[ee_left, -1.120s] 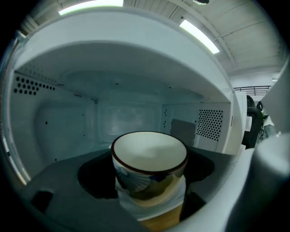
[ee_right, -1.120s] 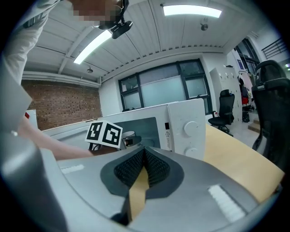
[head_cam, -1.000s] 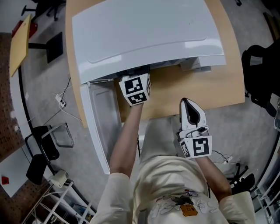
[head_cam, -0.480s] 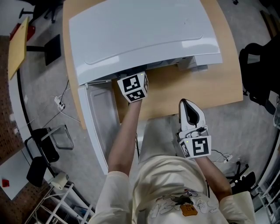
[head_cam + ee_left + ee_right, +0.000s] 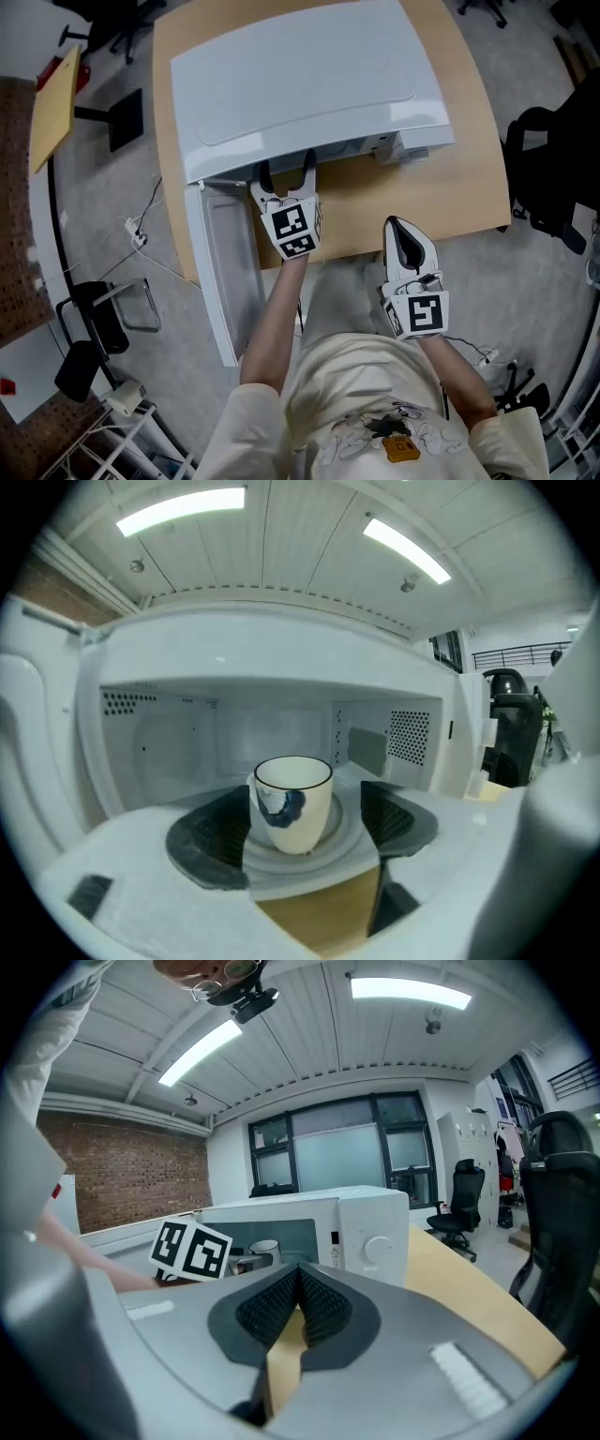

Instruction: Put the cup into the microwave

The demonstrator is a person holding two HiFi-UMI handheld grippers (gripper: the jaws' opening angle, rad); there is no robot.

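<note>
A white cup (image 5: 292,803) with a blue mark stands upright on the turntable inside the white microwave (image 5: 300,84). The microwave door (image 5: 225,253) hangs open to the left. My left gripper (image 5: 286,172) is just outside the oven's mouth. Its jaws are closing, and in the left gripper view the cup shows between them but farther in, untouched. My right gripper (image 5: 397,225) is shut on nothing, low over the table's front edge to the right. The right gripper view also shows the cup (image 5: 265,1249) inside the oven.
The microwave sits on a wooden table (image 5: 450,187). A black office chair (image 5: 553,178) stands to the right, and another black chair (image 5: 94,319) is on the floor at the left. Cables lie on the grey floor.
My left gripper has drawn back out of the microwave toward the person, so its two fingers now show in front of the opening. The right gripper has stayed put.
</note>
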